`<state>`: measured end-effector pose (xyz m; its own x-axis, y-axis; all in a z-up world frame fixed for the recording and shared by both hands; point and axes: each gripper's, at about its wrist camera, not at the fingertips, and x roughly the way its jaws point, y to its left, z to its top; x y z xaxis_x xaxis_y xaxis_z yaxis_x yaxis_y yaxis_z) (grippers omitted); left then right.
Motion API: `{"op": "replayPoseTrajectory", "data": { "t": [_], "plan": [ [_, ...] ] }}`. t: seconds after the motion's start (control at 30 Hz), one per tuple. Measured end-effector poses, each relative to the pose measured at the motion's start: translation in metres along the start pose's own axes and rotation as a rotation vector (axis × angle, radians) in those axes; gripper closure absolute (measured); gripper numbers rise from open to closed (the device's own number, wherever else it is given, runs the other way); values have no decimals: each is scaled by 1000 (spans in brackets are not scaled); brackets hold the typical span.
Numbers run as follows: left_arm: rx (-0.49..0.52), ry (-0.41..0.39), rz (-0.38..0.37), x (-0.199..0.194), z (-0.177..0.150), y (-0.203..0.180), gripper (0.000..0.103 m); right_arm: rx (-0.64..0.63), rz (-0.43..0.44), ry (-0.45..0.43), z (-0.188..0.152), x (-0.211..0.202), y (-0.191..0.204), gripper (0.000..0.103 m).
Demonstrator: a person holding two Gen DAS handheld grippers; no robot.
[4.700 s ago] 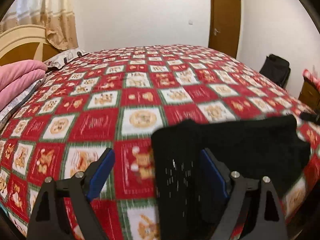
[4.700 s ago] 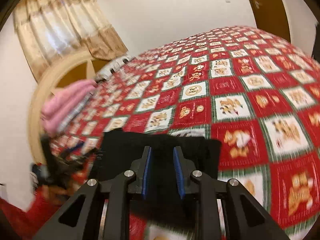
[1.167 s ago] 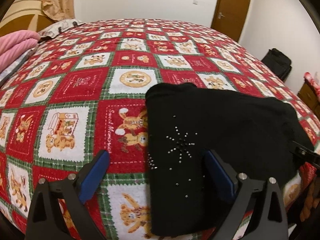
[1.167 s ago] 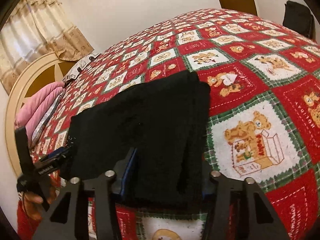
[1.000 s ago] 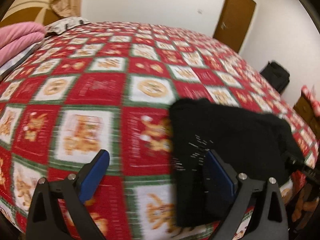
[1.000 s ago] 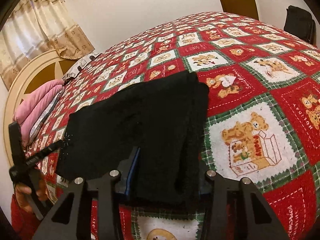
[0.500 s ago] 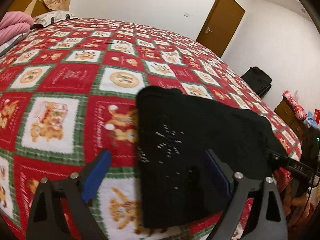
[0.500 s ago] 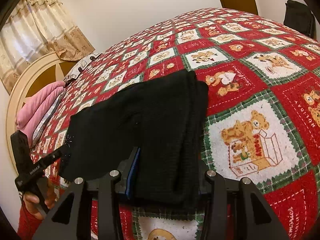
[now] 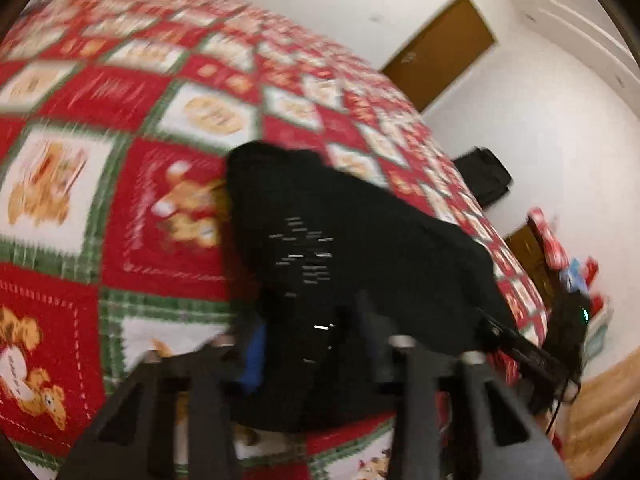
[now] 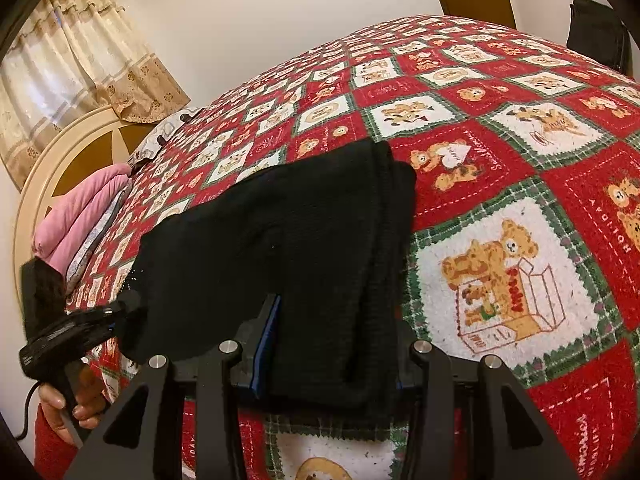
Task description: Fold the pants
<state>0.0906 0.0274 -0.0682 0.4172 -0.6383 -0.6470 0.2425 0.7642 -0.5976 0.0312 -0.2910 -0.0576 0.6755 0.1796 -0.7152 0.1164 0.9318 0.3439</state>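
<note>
Black knit pants [image 10: 304,240] folded flat; left tongs [image 9: 310,344] just closed, pinching studded end; right tongs [image 10: 328,344] pinching other end.

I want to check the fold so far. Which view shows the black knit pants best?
The right wrist view: it is sharp and shows the black knit pants spread across the red patchwork bedspread. The left wrist view is motion-blurred, showing only one end.

Folded pants [image 10: 304,248] lie on the bed [image 10: 500,128] at its near edge. Left gripper [image 10: 120,312] at their left end, right gripper [image 10: 332,348] at the near edge. Headboard [image 10: 60,160] stands far left.
</note>
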Motion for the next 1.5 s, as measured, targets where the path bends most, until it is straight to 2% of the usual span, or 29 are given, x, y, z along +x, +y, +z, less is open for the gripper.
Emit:
{"op": "replayPoseTrajectory", "data": {
  "t": [0.07, 0.2, 0.33, 0.4, 0.53, 0.83, 1.1, 1.5],
  "plan": [
    [-33, 0, -22, -2, 0, 4, 78, -2, -1, 0, 0, 0, 0, 57],
    [24, -28, 72, -3, -4, -11, 81, -13, -12, -2, -1, 0, 1, 57],
    [119, -96, 163, -11, -4, -31, 83, -113, -39, -4, 3, -7, 19, 72],
    [166, -132, 170, -20, 0, -42, 83, -151, -39, -21, 6, -13, 28, 73],
    [228, -149, 220, -25, 11, -49, 83, -136, -8, -36, 16, -19, 33, 74],
    [279, -206, 297, -44, 32, -60, 84, -199, 41, -92, 35, -27, 65, 75],
    [275, -299, 391, -73, 57, -42, 84, -311, 100, -136, 65, -18, 116, 75],
    [201, -400, 556, -114, 88, 18, 84, -437, 215, -132, 94, 38, 211, 75]
  ]
}}
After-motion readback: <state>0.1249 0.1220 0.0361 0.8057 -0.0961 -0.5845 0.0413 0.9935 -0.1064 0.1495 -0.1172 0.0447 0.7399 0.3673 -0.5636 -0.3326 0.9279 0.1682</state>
